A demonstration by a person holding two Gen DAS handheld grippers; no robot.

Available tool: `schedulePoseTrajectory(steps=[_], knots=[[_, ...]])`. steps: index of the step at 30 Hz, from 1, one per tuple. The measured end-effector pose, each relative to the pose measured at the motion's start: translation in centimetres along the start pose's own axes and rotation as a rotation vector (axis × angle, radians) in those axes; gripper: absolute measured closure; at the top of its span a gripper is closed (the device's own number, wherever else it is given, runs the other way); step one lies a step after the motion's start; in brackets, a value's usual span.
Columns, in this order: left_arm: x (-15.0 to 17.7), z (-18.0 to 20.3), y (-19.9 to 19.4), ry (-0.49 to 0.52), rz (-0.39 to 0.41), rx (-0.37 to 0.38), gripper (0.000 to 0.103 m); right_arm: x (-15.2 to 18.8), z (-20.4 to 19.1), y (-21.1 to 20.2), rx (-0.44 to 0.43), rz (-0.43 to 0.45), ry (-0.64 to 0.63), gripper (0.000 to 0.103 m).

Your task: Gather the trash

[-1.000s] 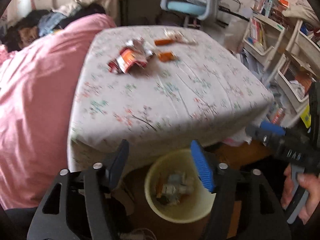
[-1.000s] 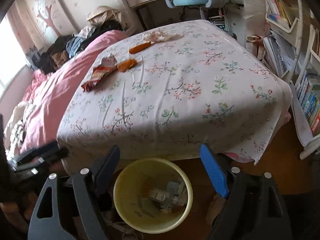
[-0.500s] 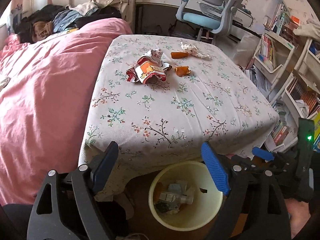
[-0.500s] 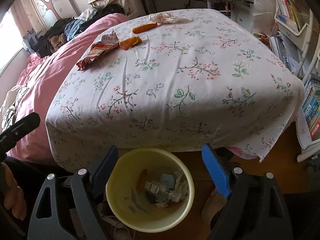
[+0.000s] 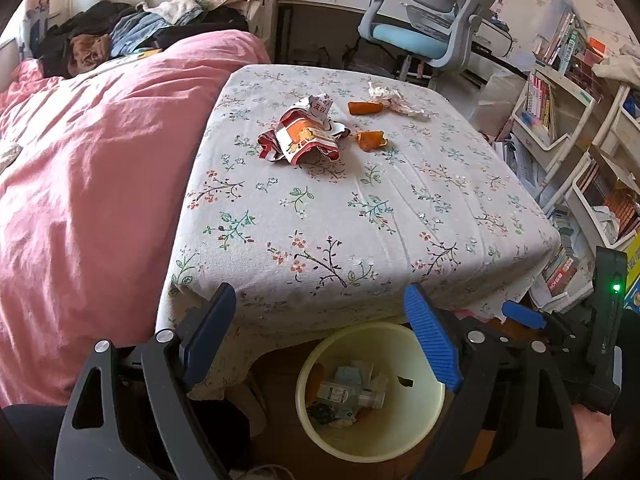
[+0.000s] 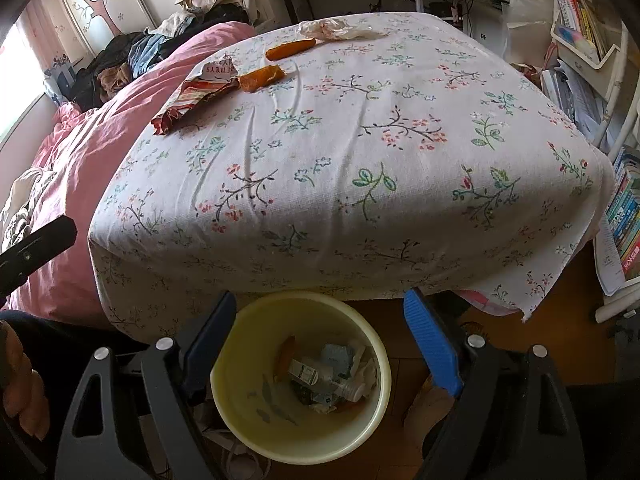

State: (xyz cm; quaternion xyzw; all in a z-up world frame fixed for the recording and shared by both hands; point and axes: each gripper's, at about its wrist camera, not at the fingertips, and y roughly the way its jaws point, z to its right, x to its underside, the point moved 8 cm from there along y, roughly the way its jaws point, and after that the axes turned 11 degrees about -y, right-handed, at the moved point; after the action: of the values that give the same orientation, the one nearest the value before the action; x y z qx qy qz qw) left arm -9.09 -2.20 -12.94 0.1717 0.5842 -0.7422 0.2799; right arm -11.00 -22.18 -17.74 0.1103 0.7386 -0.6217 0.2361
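Trash on the floral tablecloth (image 5: pixel 360 220) in the left wrist view: one crumpled snack wrapper (image 5: pixel 304 136), two orange peels (image 5: pixel 371 139) at one o'clock, one tissue wad (image 5: pixel 394 98), with the left gripper (image 5: pixel 320 344), its jaws just opened wide and empty, above one yellow bin (image 5: pixel 424 432) of bottles and scraps; right wrist view, the right gripper (image 6: pixel 320 344) gapes empty over that bin (image 6: pixel 240 420).

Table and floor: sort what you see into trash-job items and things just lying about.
Job:
red snack wrapper
two orange peel pieces
crumpled white paper
yellow bin, already holding trash
left gripper and right gripper, both open and empty

Lying about:
pink duvet
clothes pile
desk chair
shelved books
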Motion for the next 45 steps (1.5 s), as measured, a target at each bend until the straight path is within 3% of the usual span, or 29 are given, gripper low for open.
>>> schedulePoseTrajectory(steps=[45], knots=[[0.03,-0.24,0.44,-0.035,-0.012,0.014,0.020,0.61,-0.56,0.69,0.001,-0.026,-0.012,0.021]])
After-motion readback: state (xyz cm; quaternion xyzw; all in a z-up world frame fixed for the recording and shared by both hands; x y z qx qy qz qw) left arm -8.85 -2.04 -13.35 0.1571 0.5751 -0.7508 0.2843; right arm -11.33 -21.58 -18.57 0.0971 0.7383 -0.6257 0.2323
